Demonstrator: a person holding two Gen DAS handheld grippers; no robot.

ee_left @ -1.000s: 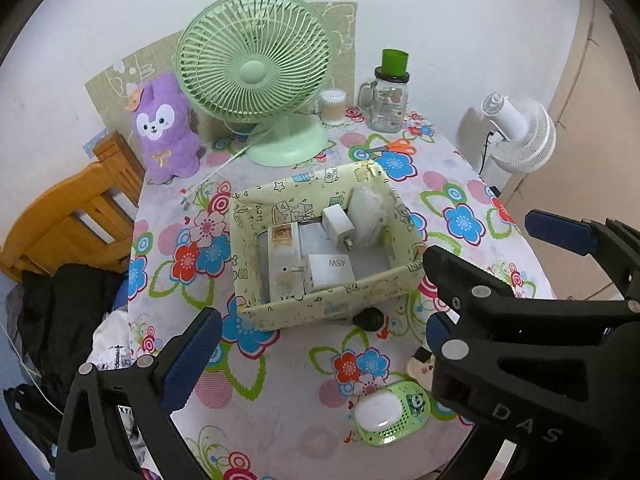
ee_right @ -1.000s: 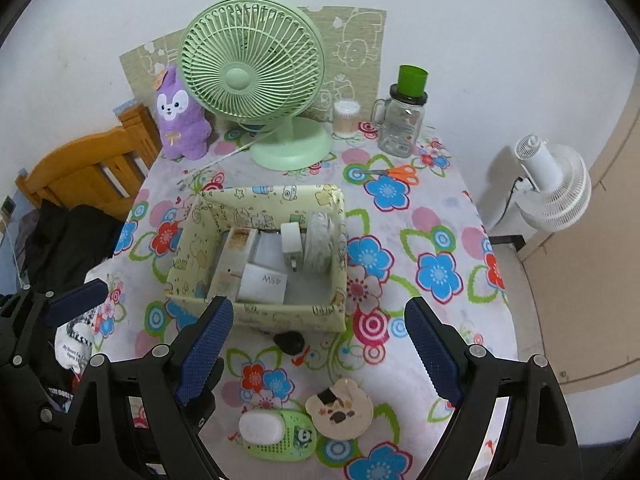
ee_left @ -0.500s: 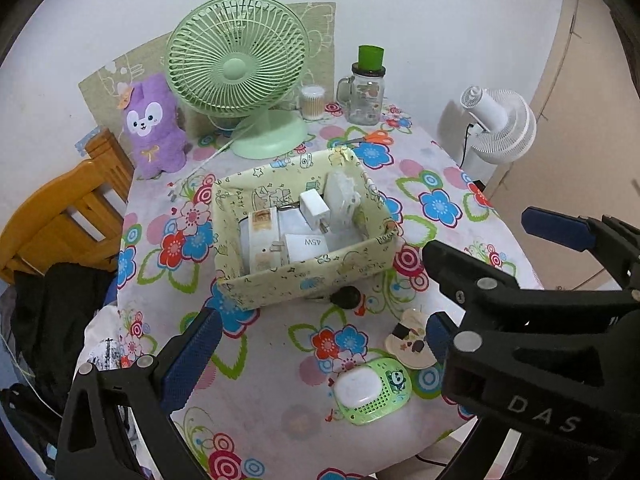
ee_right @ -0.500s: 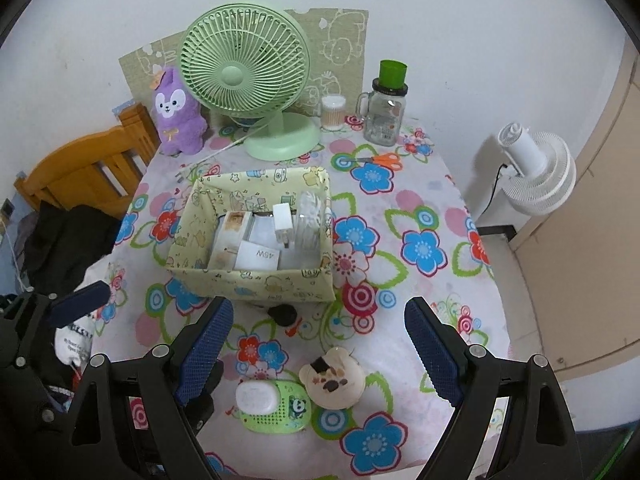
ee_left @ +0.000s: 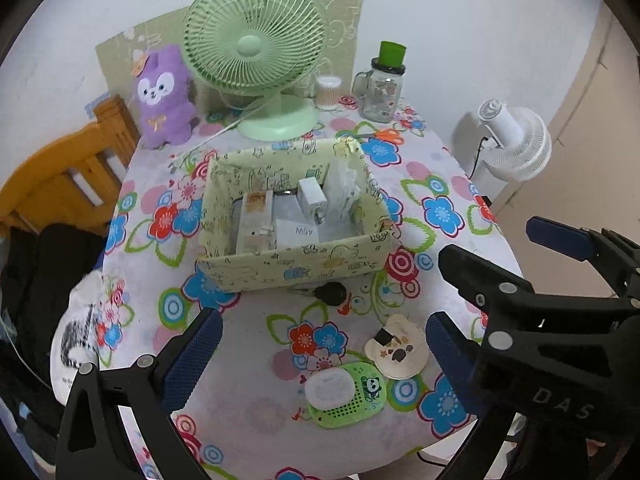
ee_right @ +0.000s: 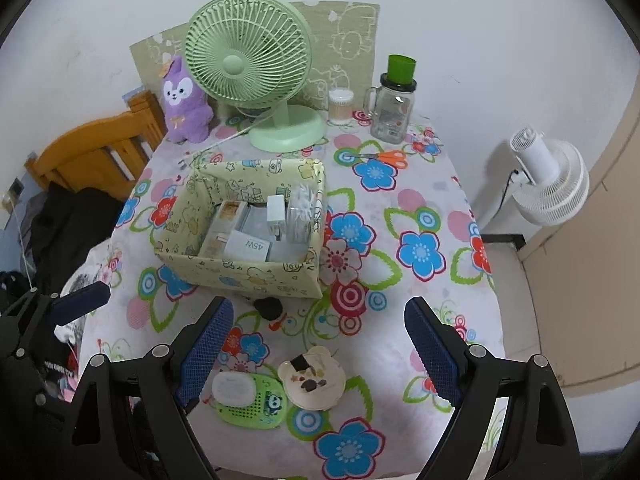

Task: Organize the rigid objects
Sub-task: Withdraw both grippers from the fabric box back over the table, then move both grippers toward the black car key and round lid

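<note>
**Three loose items wait below the box**

Both grippers, left gripper (ee_left: 320,356) and right gripper (ee_right: 316,344), stand apart, holding nothing. Low in frame lie a green case (ee_right: 250,400), bear-shaped dish (ee_right: 312,384) and black object (ee_right: 269,307), below the patterned box (ee_right: 240,268). A careless pinch could push the flat dish off the table edge. What the black object is stays unclear.

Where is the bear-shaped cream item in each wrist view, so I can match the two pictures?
Left wrist: the bear-shaped cream item lies low and right of centre, beside the right finger's blue pad.
Right wrist: it lies near the bottom centre, between the open fingers.
Shared landmark: the green panda case touches its left side in both.
</note>
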